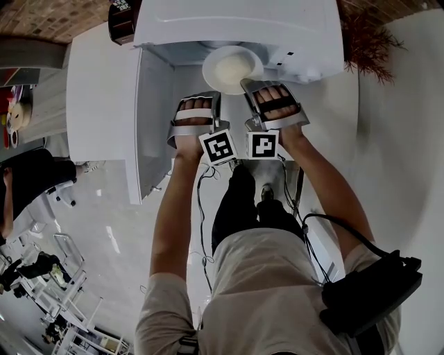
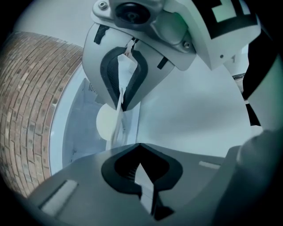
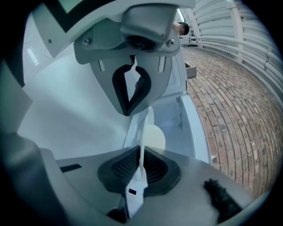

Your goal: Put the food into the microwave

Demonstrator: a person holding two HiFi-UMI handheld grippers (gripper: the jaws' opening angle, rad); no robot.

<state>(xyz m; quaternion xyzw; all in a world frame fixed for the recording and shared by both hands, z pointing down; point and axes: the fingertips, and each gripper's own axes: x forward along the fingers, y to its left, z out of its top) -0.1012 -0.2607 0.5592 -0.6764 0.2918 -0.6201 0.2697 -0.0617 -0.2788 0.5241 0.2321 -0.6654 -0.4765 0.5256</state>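
A white plate with a pale mound of food hangs at the mouth of the white microwave, whose door stands swung out to the left. My left gripper is shut on the plate's near-left rim. My right gripper is shut on its near-right rim. In the left gripper view the thin plate edge runs between the pads of the left gripper, with the cavity behind it. In the right gripper view the right gripper pinches the rim, and the food shows beyond.
A black object sits at the microwave's top left corner. A reddish dried plant stands to its right. Brick wall lies beside the cavity. A seated person is at the left, and cables trail below.
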